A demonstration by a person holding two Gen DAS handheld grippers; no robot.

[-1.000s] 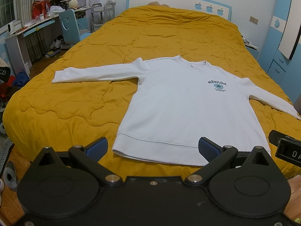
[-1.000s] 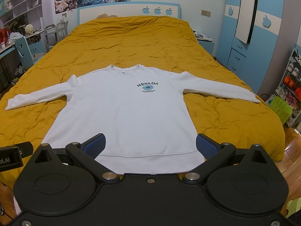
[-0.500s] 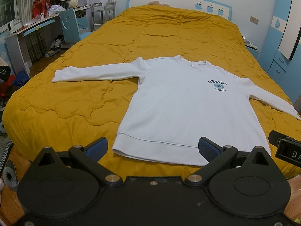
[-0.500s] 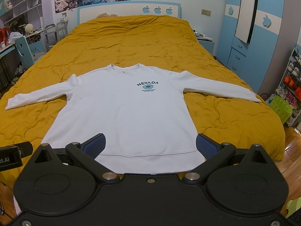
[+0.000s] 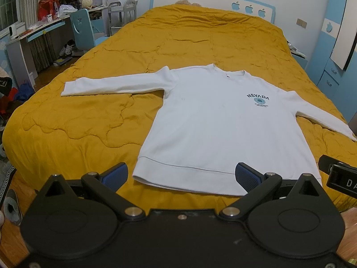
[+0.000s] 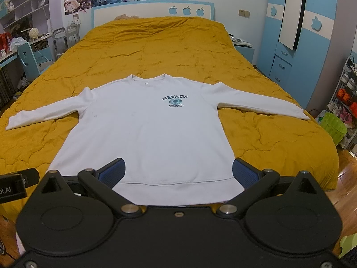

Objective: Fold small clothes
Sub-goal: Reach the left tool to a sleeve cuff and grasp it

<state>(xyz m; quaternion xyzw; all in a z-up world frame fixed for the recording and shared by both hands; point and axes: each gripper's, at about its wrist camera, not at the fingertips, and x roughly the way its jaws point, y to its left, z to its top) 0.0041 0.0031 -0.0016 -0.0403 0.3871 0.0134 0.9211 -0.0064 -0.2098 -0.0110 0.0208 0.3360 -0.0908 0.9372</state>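
Nothing moved: flat white sweatshirt (image 6: 154, 134) on quilted mustard bedspread (image 6: 178, 51).

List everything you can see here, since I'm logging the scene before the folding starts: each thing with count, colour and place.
sweatshirt: one, white, flat on the quilt, sleeves spread
quilt: one, mustard yellow, covering the bed
headboard: one, white and blue, far end of bed
chair: one, light blue, at the desk left of bed
basket: one, green, on the floor right of bed
left gripper: one, black with blue pads, open, near the hem
right gripper: one, same, open, near the hem
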